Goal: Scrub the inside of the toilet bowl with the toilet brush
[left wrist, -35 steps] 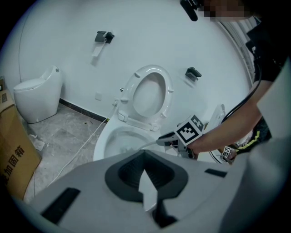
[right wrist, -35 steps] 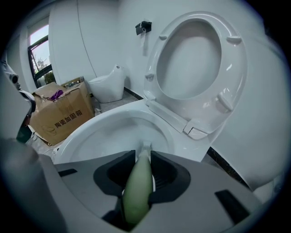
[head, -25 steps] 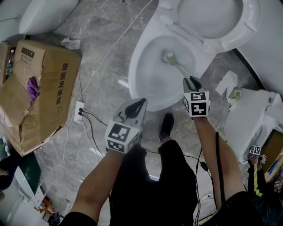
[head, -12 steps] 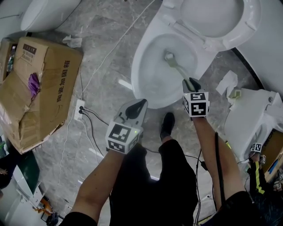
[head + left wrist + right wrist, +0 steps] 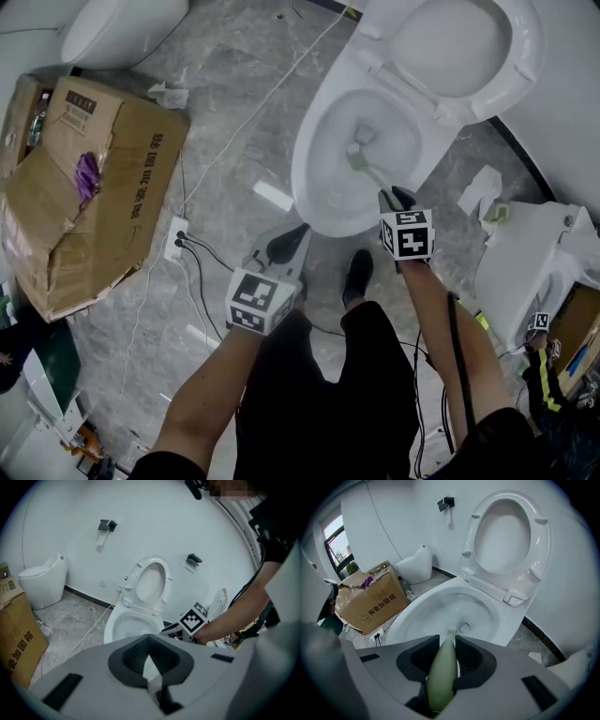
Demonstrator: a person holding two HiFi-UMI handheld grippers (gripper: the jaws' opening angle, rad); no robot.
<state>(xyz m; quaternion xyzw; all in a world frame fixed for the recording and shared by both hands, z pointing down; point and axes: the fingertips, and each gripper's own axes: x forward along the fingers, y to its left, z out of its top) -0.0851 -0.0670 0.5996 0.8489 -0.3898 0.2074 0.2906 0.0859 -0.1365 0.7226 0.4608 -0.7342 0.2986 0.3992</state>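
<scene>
A white toilet bowl [image 5: 314,178] stands open with its seat and lid [image 5: 511,56] raised. The toilet brush has a pale green handle [image 5: 442,670] and a small white head [image 5: 357,159] down inside the bowl, near the drain. My right gripper [image 5: 394,195] is at the bowl's near rim, shut on the brush handle, which runs out between its jaws [image 5: 446,641]. My left gripper [image 5: 298,231] hangs lower left, outside the bowl and just short of its rim. It is shut [image 5: 149,641] and holds nothing.
A torn cardboard box [image 5: 94,187] lies at the left. A power strip [image 5: 174,238] with cables sits on the grey marble floor. Another toilet [image 5: 122,28] stands far left, a white fixture [image 5: 530,267] at the right with crumpled paper [image 5: 481,185]. My shoe [image 5: 354,269] is below the bowl.
The brush head has slid from the far side of the bowl toward the middle as my right gripper drew back. The left gripper kept its place.
</scene>
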